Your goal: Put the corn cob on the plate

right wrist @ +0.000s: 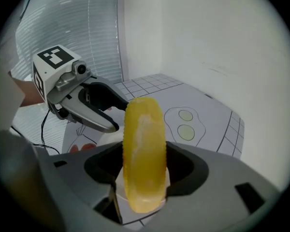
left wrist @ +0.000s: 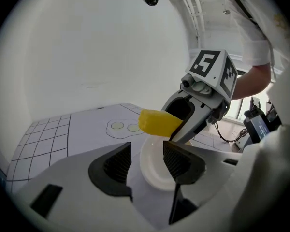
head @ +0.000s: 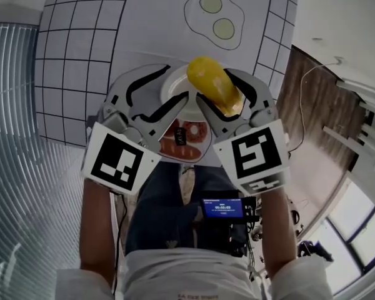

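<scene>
A yellow corn cob [head: 212, 86] is clamped between the jaws of my right gripper [head: 215, 86], its free end sticking out past the fingertips. In the right gripper view the corn cob [right wrist: 144, 153] stands upright between the two pads of that gripper [right wrist: 144, 166]. Just below and left of it a white plate [head: 174, 80] lies on the mat. My left gripper [head: 175, 83] hovers over the plate, open and empty. In the left gripper view the plate [left wrist: 153, 173] shows between the spread jaws of the left gripper [left wrist: 147, 161], with the corn cob [left wrist: 157, 122] just above its far rim.
The plate rests on a white mat with a grid and a fried-egg drawing [head: 214, 16]. A printed picture of meat [head: 184, 139] lies at the mat's near edge. A small lit screen [head: 222, 206] hangs at the person's waist. Wooden floor and cables are at the right.
</scene>
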Demonstrator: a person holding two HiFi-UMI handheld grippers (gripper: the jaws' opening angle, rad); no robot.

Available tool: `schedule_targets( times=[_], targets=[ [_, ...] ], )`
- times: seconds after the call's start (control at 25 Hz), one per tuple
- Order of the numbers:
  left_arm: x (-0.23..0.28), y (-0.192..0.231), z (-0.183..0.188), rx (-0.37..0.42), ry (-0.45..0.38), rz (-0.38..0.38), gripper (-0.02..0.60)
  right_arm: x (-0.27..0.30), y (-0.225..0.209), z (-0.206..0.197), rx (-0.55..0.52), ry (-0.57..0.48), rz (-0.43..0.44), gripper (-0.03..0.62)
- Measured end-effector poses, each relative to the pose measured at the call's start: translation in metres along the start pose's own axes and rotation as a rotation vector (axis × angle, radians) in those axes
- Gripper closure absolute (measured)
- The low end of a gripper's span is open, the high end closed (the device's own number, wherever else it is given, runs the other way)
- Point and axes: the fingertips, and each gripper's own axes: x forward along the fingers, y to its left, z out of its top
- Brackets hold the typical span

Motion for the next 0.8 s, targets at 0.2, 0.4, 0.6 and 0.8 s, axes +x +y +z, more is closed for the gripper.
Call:
schedule_targets(
  times=[0.2, 0.4, 0.6, 0.8],
  targets=[
    [-0.003, 0.005, -0.004, -0.009, -0.006, 0.004, 0.368, 0.003, -0.002, -0.005, -0.095, 0.109, -0.058, 0.33],
    [-0.002, 0.007, -0.008, -0.04, -0.021, 0.005, 0.368, 0.016, 0.006, -0.016, -0.164, 0.192, -0.042, 0.33],
    [-0.003, 0.006, -0.015, -0.03, -0.015, 0.001, 0.368, 0.026, 0.01, -0.018, -0.179, 0.204, -0.04, 0.33],
    [-0.002, 0.003, -0.018, -0.065, -0.008, -0.018, 0.368, 0.029, 0.015, -0.016, -0.201, 0.194, -0.041, 0.329]
  ],
)
